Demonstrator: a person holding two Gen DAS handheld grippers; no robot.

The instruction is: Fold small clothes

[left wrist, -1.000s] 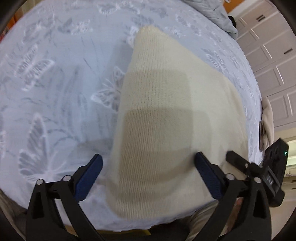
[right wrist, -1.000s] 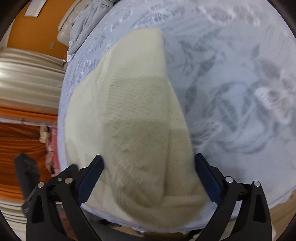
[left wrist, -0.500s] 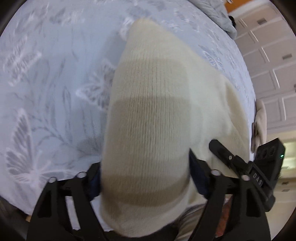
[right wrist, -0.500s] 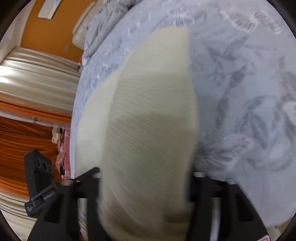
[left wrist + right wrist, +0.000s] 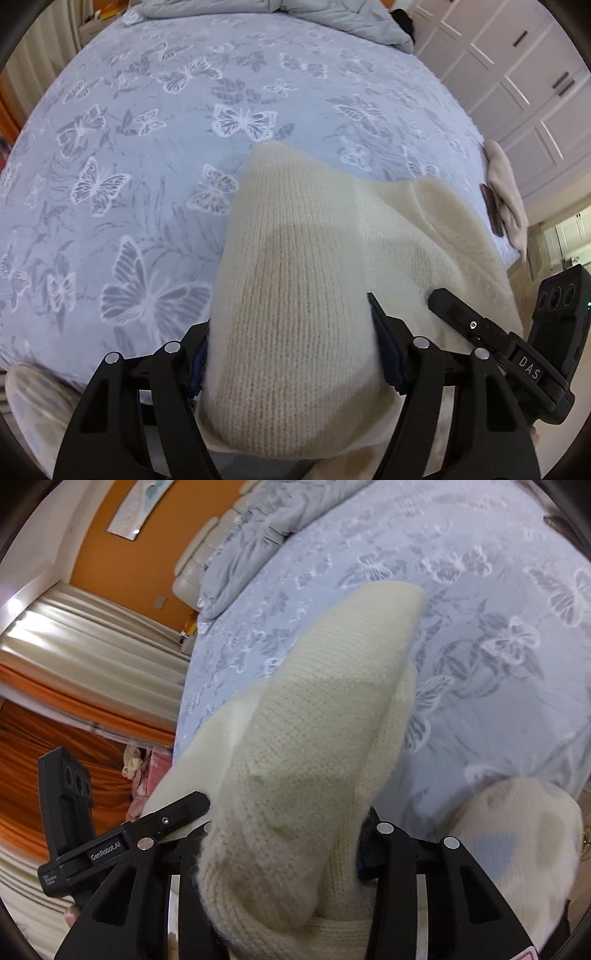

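- Clamping a cream knit garment, the left gripper has its jaws closed on a raised fold of the near edge; the knit bulges between and over them, hiding most of the blue pads.
- The right gripper likewise has its jaws shut on a bunched fold of the same garment, which rises ahead of them in a ridge.
- Beyond both jaws the rest of the garment lies on a pale blue bedspread printed with white butterflies.
- Far ahead of the left jaws lies a rumpled grey duvet; off to their right, white cupboard doors and a beige cloth at the bed's edge.
- Left of the right jaws hang orange and cream curtains against an orange wall.
- Readable writing: "DAS" on the right gripper's body seen from the left view, "GenRobot.AI" on the left gripper's body seen from the right view.
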